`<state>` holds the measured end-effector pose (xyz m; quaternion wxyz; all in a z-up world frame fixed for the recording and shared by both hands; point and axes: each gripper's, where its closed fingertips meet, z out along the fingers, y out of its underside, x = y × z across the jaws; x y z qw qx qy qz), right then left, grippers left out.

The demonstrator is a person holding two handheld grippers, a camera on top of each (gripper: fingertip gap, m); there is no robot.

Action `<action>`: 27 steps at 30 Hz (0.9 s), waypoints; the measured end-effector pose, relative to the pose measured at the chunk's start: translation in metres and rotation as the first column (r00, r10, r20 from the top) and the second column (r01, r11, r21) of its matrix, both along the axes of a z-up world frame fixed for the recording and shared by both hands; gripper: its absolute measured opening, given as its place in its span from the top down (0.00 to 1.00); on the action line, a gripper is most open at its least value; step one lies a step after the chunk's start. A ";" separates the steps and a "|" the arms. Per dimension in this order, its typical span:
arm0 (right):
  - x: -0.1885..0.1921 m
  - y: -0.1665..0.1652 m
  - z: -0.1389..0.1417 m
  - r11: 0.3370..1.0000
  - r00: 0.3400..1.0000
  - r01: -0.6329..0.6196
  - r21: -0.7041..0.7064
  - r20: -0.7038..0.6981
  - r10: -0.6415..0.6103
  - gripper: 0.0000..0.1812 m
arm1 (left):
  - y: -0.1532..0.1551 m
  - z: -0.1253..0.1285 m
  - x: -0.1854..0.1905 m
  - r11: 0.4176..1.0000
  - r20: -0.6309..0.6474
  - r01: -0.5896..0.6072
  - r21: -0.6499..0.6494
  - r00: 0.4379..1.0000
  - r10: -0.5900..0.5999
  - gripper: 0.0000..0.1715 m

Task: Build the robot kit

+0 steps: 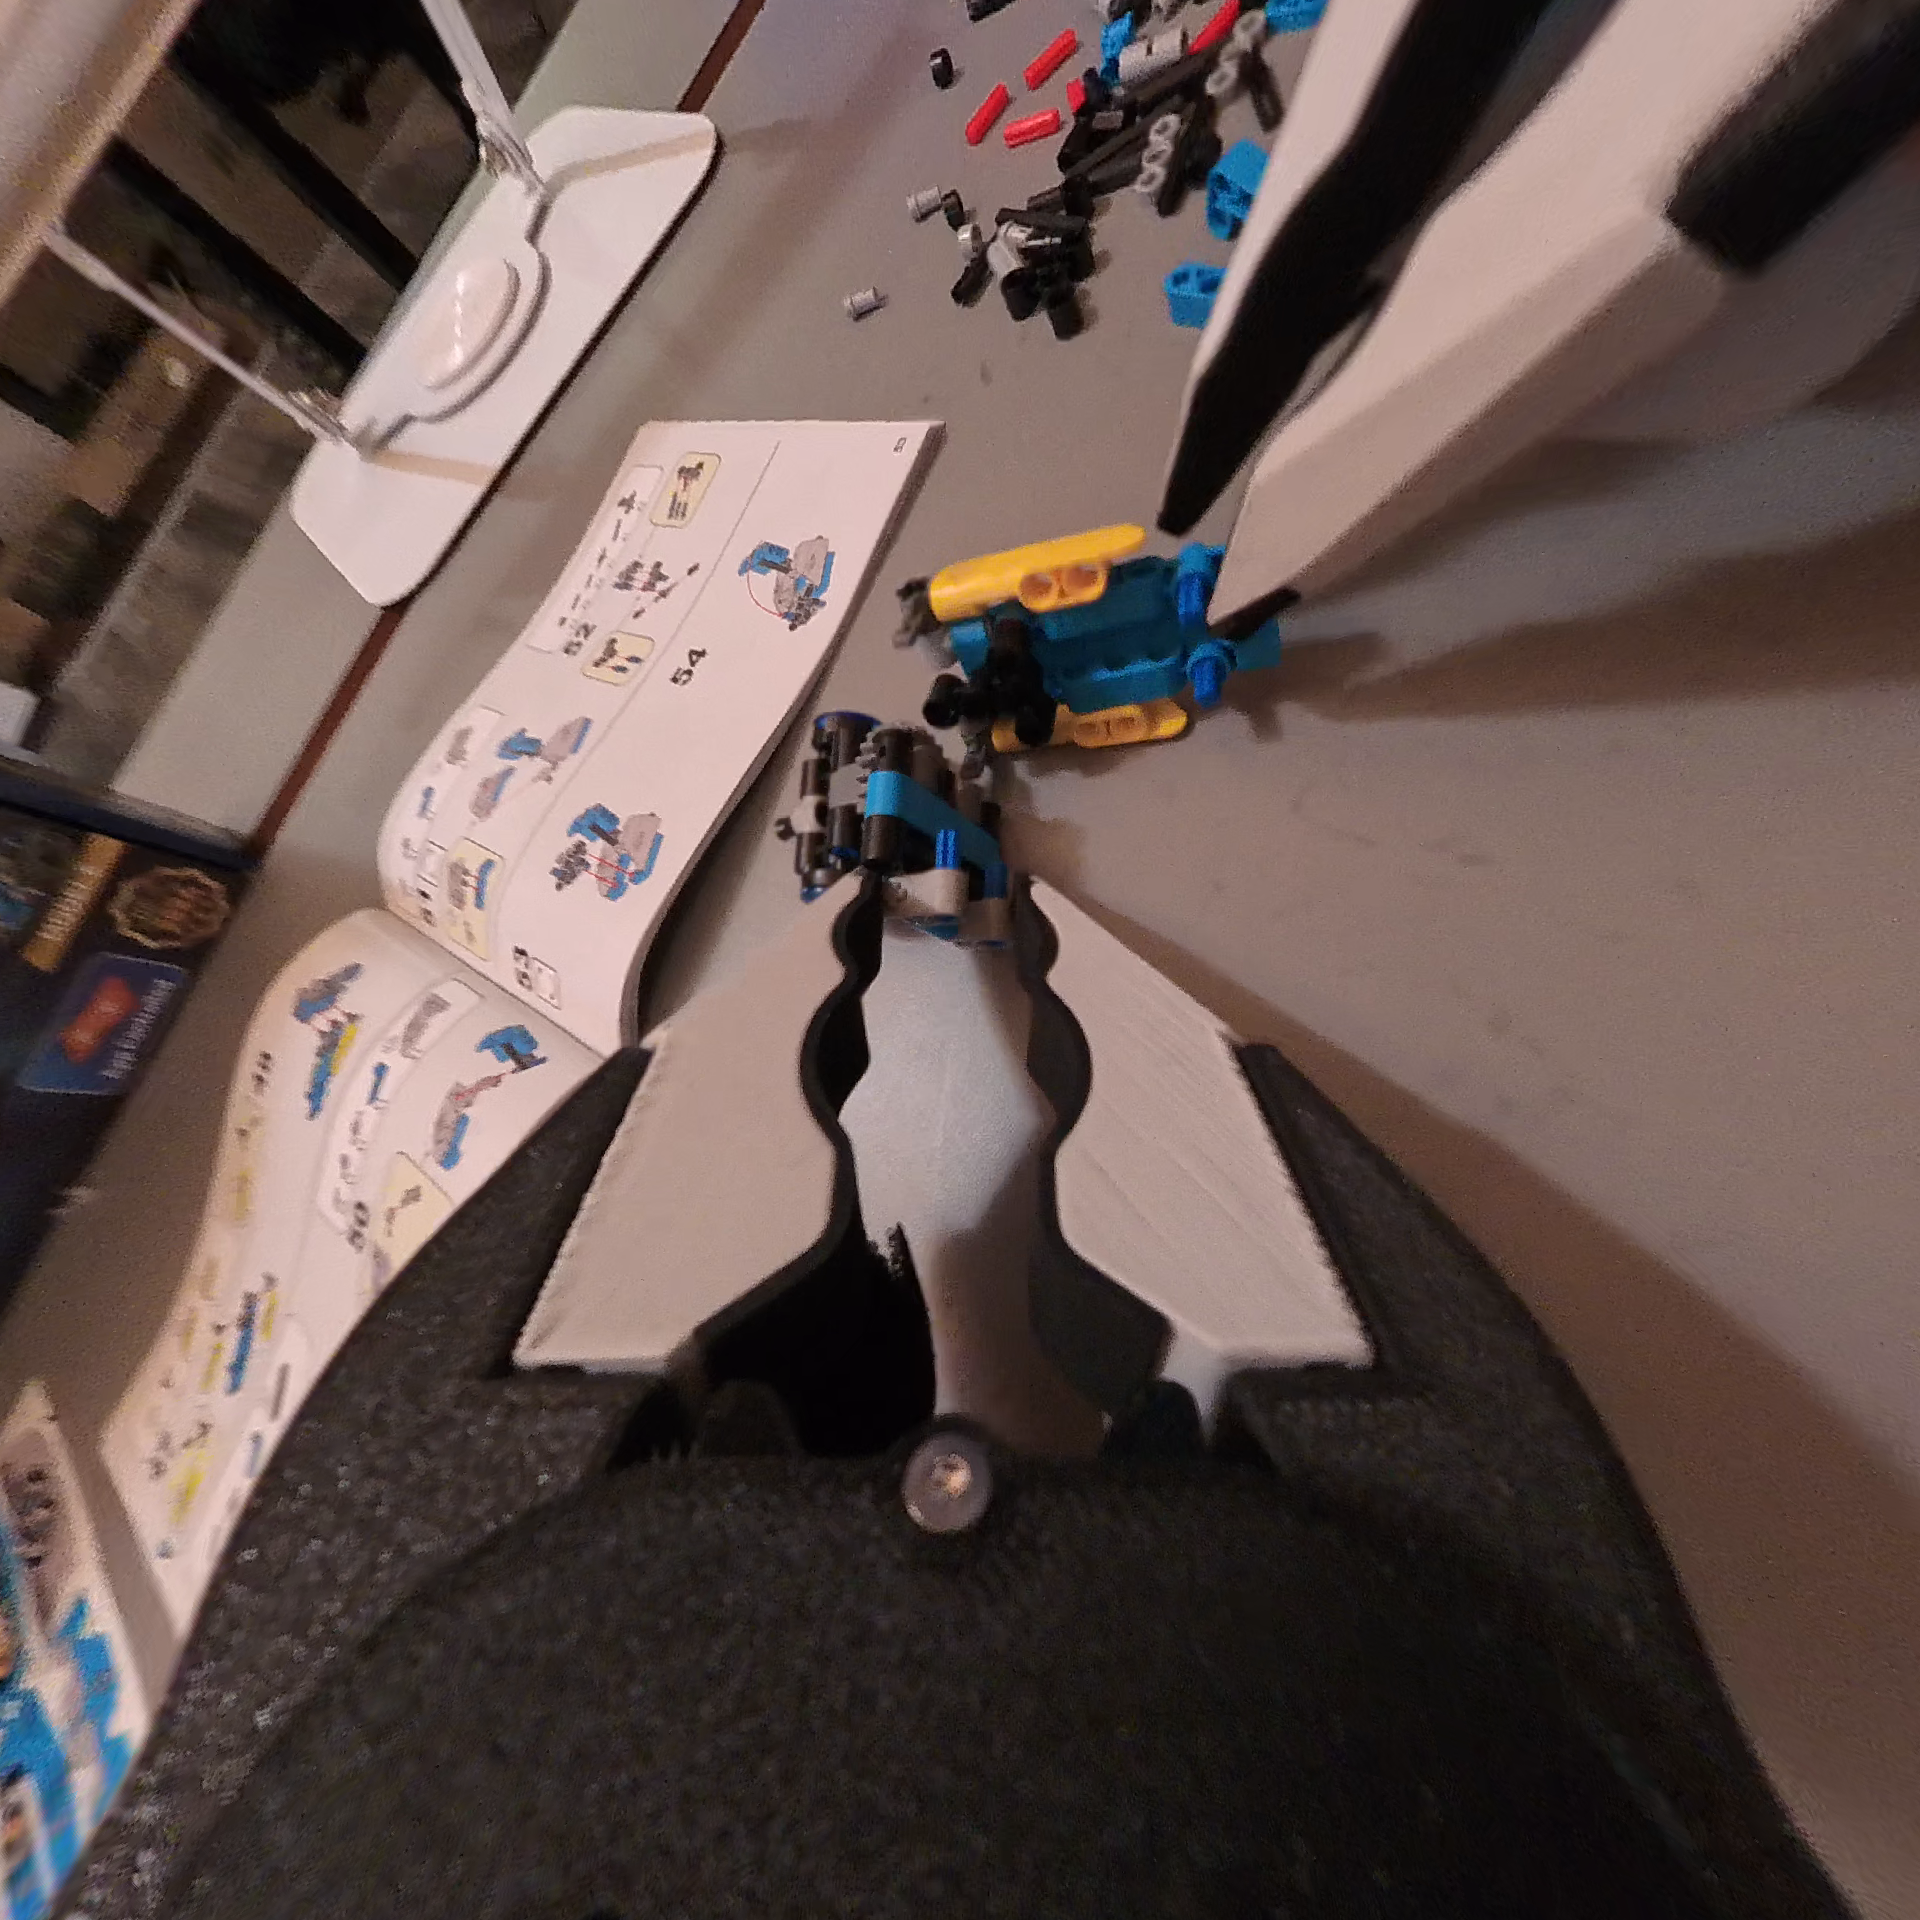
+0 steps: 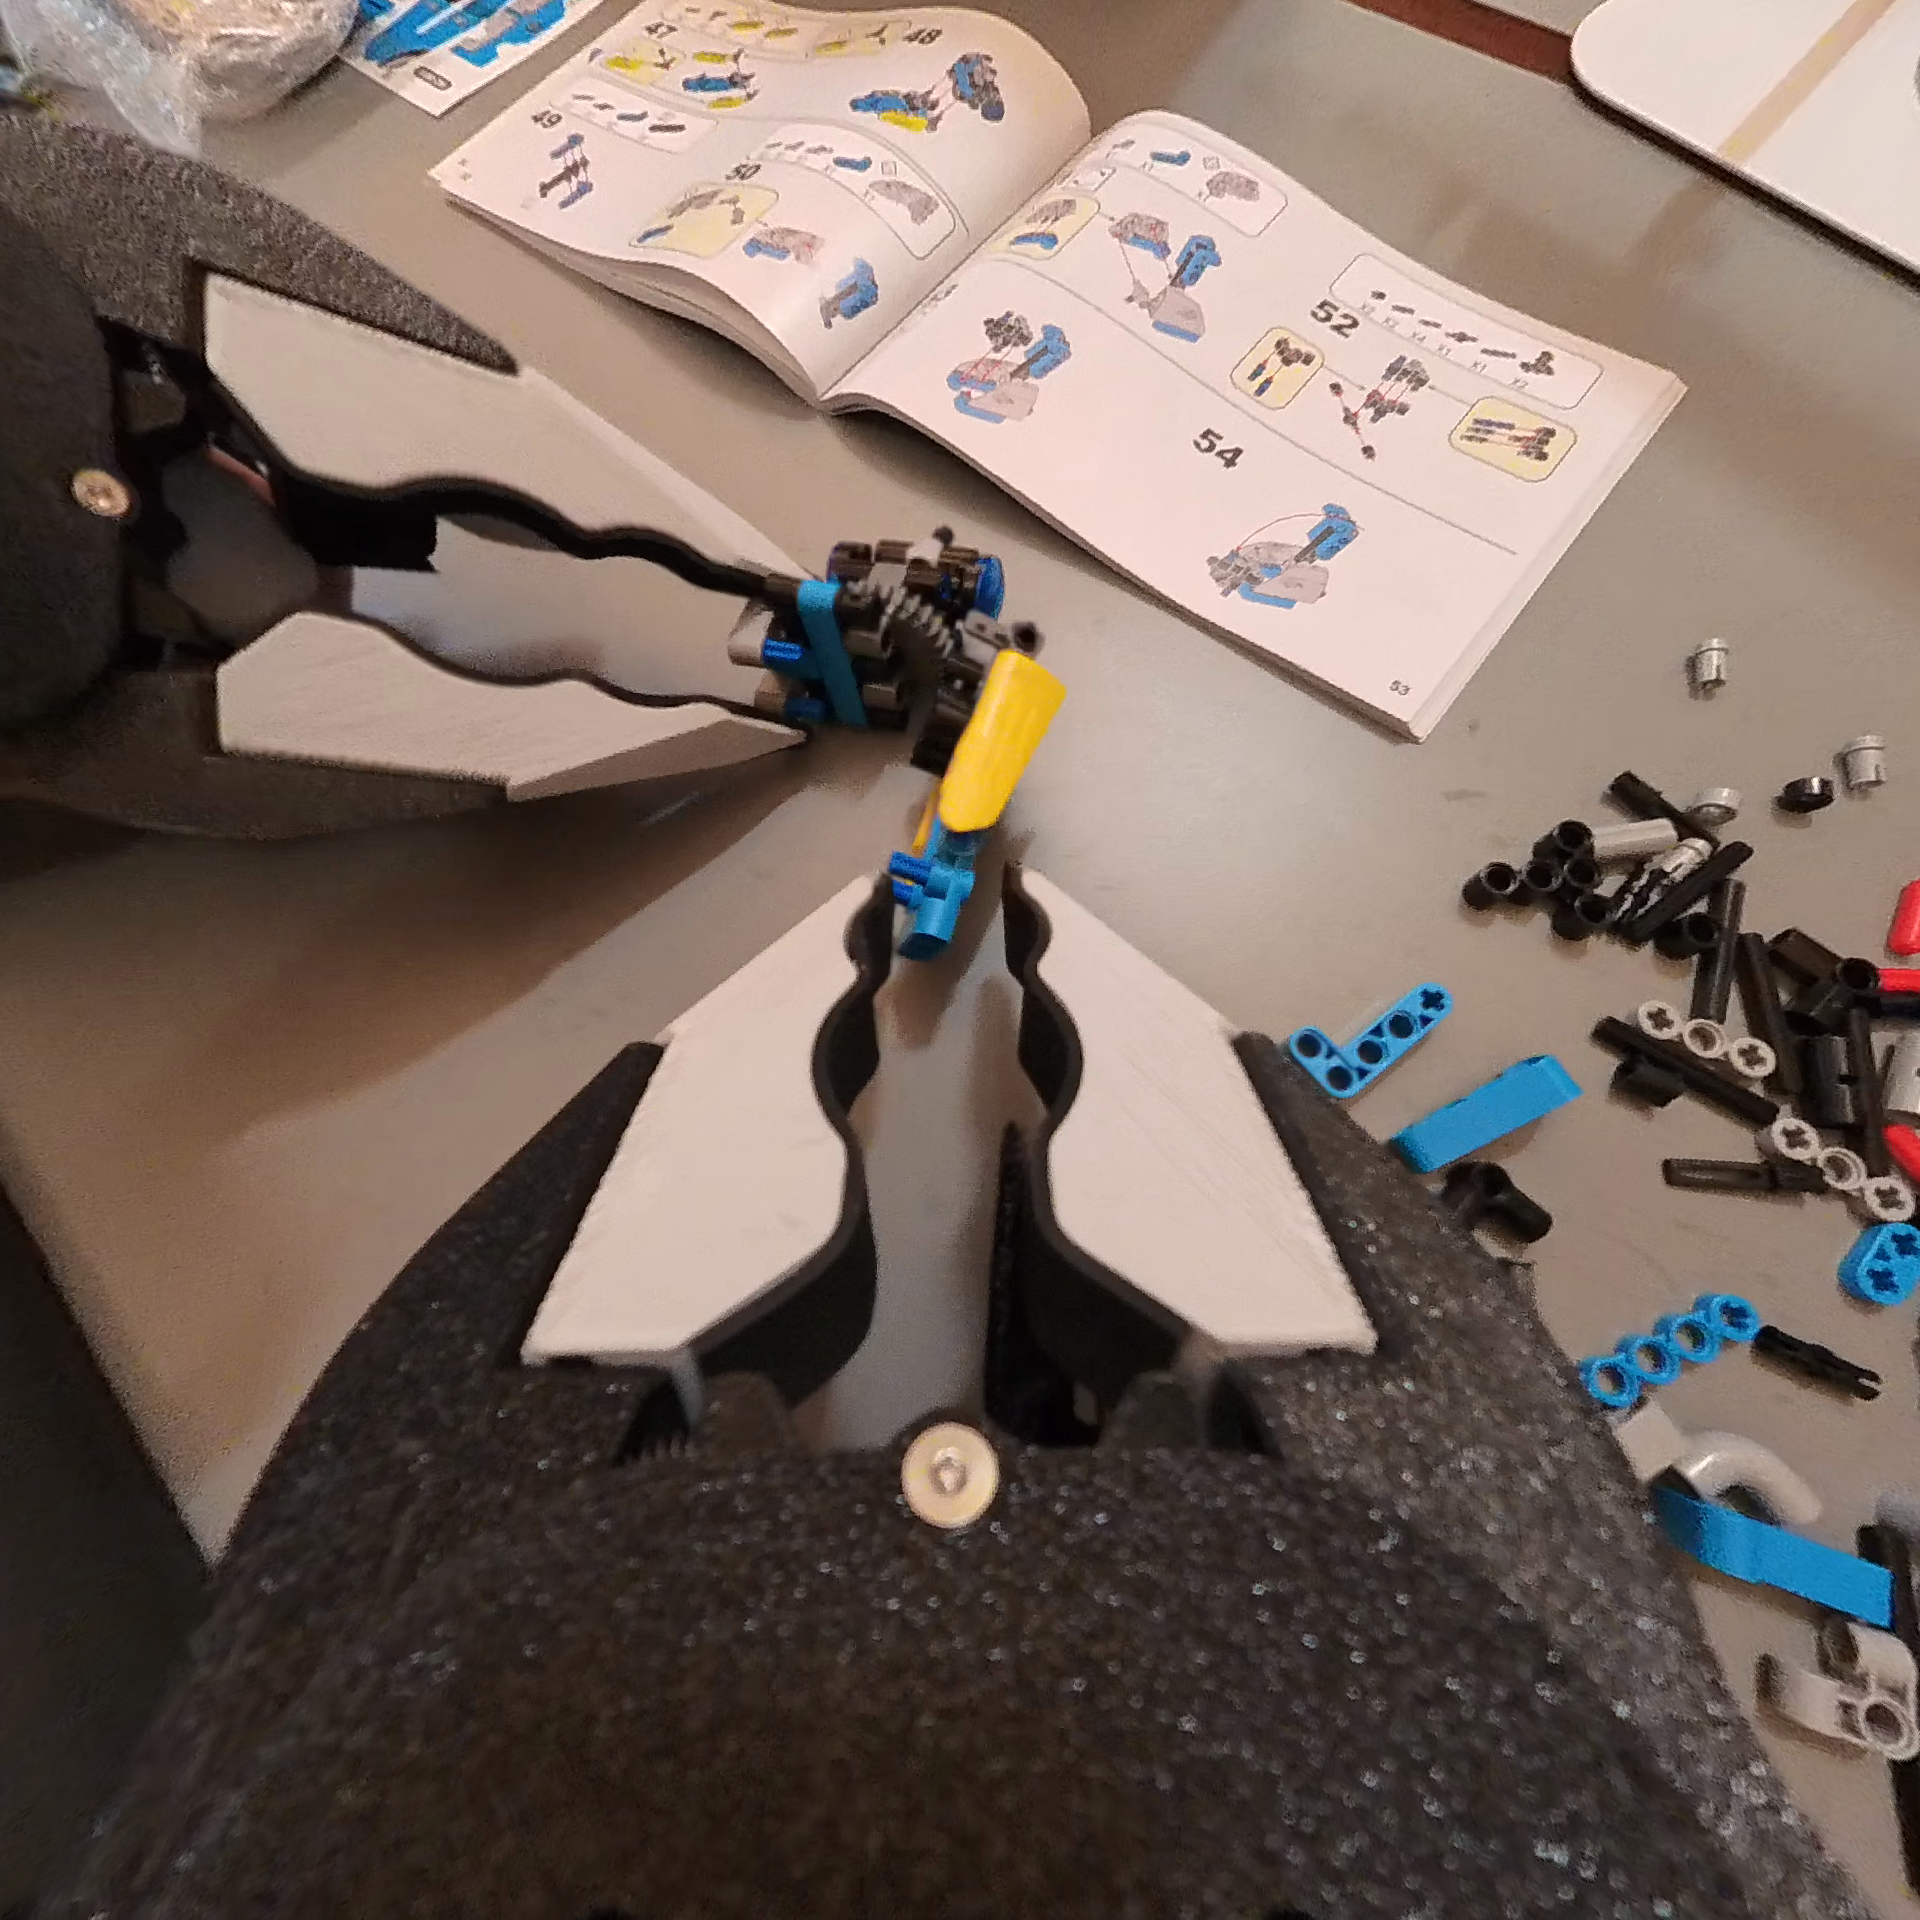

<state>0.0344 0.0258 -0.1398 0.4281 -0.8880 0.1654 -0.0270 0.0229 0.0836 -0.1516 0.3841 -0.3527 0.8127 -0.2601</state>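
Observation:
My left gripper (image 1: 943,899) is shut on a small grey, black and blue brick assembly with a gear (image 1: 894,821), held at its fingertips over the grey table (image 1: 1507,987). The right wrist view shows this gripper (image 2: 795,655) at the left with the same assembly (image 2: 883,644). My right gripper (image 2: 945,888) is shut on the blue end of a blue and yellow assembly (image 2: 966,800). The yellow end almost touches the grey assembly. In the left wrist view the right gripper (image 1: 1221,566) comes in from the upper right with that assembly (image 1: 1070,634).
An open instruction booklet (image 2: 1143,343) lies beyond the assemblies and shows in the left wrist view (image 1: 665,675). Several loose black, blue, grey and red parts (image 2: 1745,987) lie to the right. A white stand base (image 1: 499,312) and a dark box (image 1: 94,935) sit at the table's edge. My right fingertips sit around 7 centimetres from my left ones.

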 end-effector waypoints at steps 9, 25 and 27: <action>0.008 0.001 0.007 0.999 1.000 0.008 0.052 -0.013 -0.007 0.83 | 0.002 0.000 0.001 1.000 0.013 0.016 0.019 1.000 -0.017 0.86; 0.019 0.019 -0.008 0.999 0.978 0.050 0.010 -0.203 -0.047 0.93 | 0.004 0.000 0.002 1.000 -0.006 -0.009 -0.021 1.000 0.008 0.86; 0.022 0.012 -0.006 0.996 0.992 0.076 -0.054 -0.095 -0.081 0.93 | 0.004 0.000 0.002 1.000 -0.004 -0.011 -0.018 1.000 0.011 0.86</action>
